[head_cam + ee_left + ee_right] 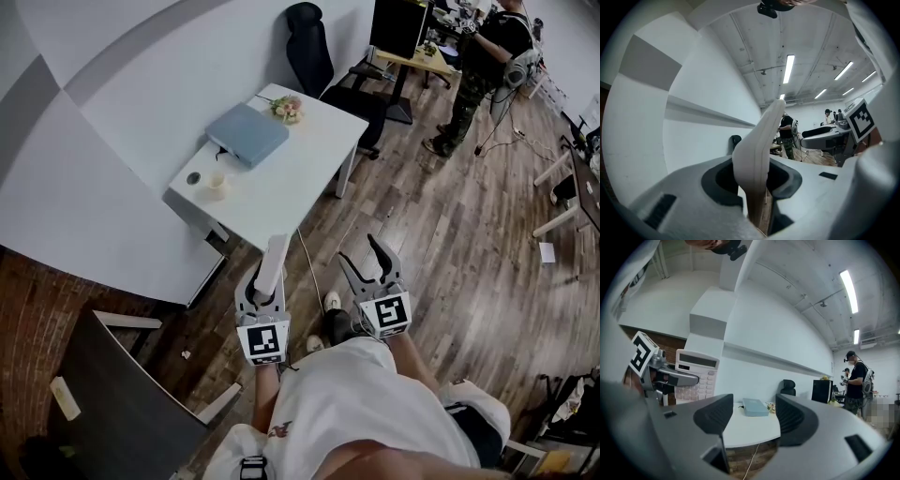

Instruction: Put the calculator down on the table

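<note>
Calculator (276,251) upright in level left tool (266,284)

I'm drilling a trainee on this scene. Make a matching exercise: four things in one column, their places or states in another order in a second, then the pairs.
Things:
1. calculator
2. right gripper
3. flat blue box
4. black chair

Places or states:
A. on the floor beyond the far end of the table
B. lying on the white table
C. clamped in the left gripper
D. jaws apart, nothing between them

Pairs: 1-C, 2-D, 3-B, 4-A
</note>
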Tool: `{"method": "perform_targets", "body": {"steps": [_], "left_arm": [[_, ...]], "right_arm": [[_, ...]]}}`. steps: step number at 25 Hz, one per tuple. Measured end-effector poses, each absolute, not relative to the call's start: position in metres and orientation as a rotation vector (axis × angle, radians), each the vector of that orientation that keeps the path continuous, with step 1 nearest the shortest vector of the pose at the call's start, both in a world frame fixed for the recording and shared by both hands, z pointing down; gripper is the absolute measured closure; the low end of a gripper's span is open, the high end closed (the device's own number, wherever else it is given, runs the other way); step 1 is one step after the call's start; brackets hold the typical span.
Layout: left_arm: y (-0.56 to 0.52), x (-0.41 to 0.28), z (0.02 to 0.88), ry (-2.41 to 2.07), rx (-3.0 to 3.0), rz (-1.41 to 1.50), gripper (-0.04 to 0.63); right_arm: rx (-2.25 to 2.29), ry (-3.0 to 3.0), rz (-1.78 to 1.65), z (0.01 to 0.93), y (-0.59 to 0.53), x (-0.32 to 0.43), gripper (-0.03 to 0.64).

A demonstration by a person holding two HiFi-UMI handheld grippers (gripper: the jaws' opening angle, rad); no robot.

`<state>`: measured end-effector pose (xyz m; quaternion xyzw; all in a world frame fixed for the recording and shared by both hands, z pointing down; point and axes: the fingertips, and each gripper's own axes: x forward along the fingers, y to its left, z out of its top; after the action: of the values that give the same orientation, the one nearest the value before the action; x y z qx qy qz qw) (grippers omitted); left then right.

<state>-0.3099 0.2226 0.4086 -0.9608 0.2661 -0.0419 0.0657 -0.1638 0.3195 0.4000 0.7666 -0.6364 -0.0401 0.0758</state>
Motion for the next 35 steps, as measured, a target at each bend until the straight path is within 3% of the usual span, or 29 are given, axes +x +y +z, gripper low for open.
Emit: {"method": "perform_targets", "body": {"steps": [35], "left_arm": [[0.116, -0.156, 0.400, 0.944, -2.827, -0.190, 0.477]], "right_arm": [[2.228, -2.020, -0.089, 0.401, 0.201, 0.004, 0.341]]}}
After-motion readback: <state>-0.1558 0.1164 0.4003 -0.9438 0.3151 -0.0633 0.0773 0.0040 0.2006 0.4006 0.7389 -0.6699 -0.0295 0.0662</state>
